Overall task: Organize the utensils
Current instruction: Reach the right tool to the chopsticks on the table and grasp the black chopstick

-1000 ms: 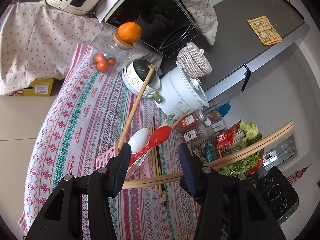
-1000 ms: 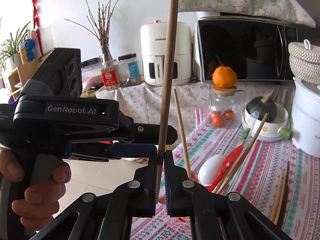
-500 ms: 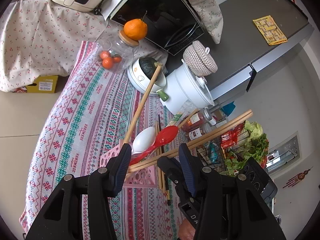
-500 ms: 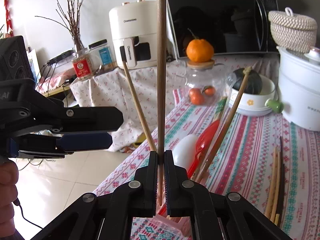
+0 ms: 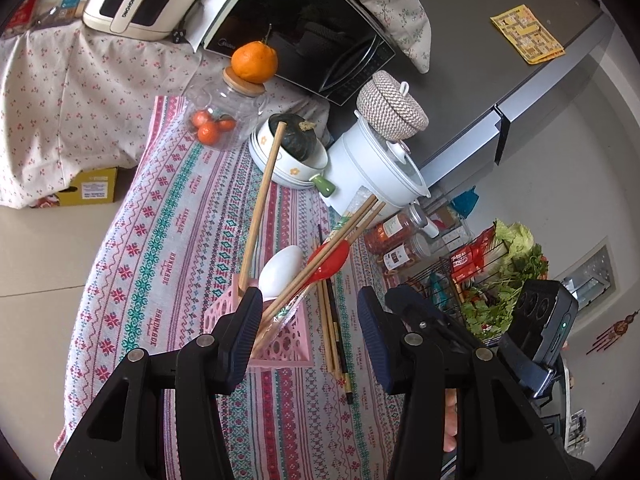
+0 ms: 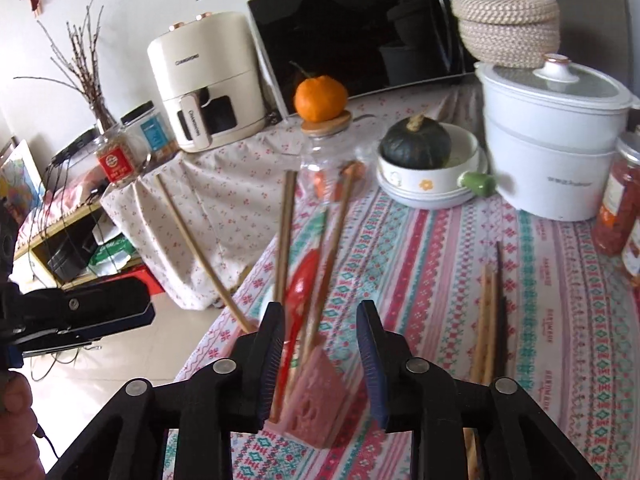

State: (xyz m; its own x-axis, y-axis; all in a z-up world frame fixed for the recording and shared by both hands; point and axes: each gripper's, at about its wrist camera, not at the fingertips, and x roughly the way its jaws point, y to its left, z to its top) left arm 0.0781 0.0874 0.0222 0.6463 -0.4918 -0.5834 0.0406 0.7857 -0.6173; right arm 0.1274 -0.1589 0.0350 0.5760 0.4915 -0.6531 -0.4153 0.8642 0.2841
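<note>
Right gripper (image 6: 320, 356): jaws have just been opening, now apart with nothing pressed between the pads; the long wooden chopstick (image 6: 286, 236) it carried stands free in the pink holder (image 6: 316, 396), leaning among the others. Left gripper (image 5: 308, 332): jaws apart, empty, hovering just over the same pink holder, which sits on the table (image 5: 160, 240).

Done so far, as I judge it: holder contains several long chopsticks, a white spoon (image 5: 280, 268) and a red spoon (image 5: 328, 260).

Left: a bundle of chopsticks (image 6: 490, 320) lies flat on the cloth just beside the holder, not yet collected. I read the task as well along, with that bundle the obvious next pick
</note>
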